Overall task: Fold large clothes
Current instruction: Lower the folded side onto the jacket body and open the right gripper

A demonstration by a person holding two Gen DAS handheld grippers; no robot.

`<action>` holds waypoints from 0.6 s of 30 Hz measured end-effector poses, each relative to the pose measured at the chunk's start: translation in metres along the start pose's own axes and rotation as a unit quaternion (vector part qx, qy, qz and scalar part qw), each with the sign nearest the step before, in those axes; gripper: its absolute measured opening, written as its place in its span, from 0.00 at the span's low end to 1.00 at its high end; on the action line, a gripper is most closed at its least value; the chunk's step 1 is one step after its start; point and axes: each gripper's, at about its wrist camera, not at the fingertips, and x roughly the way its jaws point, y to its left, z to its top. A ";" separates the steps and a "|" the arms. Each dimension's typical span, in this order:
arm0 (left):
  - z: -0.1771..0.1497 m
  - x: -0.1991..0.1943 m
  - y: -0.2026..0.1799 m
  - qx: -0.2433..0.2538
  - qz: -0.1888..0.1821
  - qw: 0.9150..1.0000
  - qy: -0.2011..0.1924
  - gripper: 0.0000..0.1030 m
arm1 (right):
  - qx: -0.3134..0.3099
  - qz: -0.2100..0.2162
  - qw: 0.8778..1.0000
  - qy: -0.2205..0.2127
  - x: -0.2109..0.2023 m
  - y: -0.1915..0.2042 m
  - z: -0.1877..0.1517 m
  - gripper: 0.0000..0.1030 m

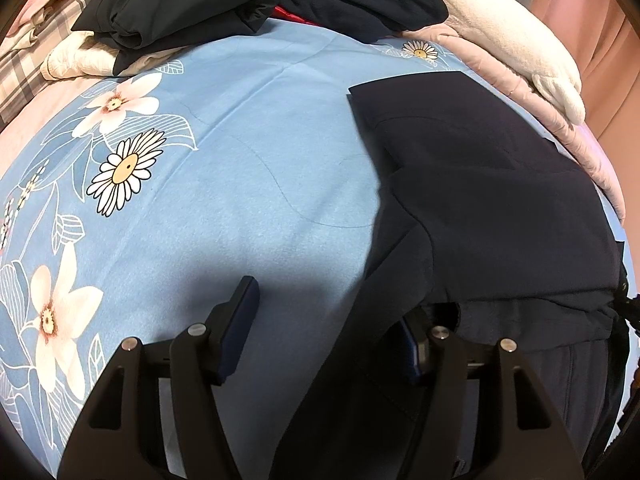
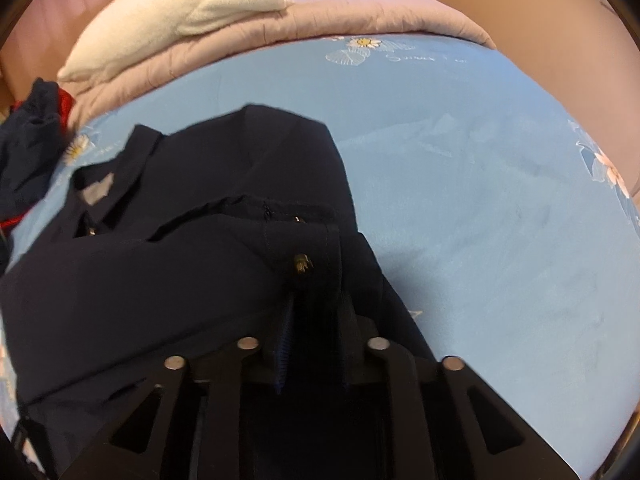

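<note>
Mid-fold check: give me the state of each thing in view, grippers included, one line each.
left gripper: open, fingers wide apart, cloth draped over the right one.
right gripper: shut on the navy garment's edge.
navy garment: partly folded, lying on the sheet, near edge lifted.
blue floral sheet: spread flat.
black clothes: folded and piled at the far edge.
white fleece blanket: folded, on top of the pink quilt.

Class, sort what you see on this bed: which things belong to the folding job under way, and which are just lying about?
In the job:
navy garment
right gripper, shut on its edge
left gripper, open beside it

Lying about:
black clothes pile
white fleece blanket
pink quilt
checked cloth
floral bedsheet
</note>
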 end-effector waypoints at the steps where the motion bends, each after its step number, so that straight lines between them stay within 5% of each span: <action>1: 0.000 0.000 0.000 0.000 0.001 1.000 0.000 0.61 | 0.003 0.006 1.000 -0.004 -0.006 -0.004 0.000 0.32; 3: 0.001 0.000 -0.001 -0.001 0.002 1.000 -0.001 0.61 | 0.006 0.014 1.000 -0.012 -0.017 -0.009 0.000 0.43; 11: 0.001 0.001 -0.001 -0.007 0.006 1.000 -0.001 0.61 | 0.007 0.031 0.999 -0.038 -0.046 -0.030 -0.011 0.44; 18: 0.001 0.001 -0.001 -0.006 0.008 1.000 -0.001 0.61 | -0.017 0.044 0.999 -0.013 -0.030 -0.012 -0.024 0.44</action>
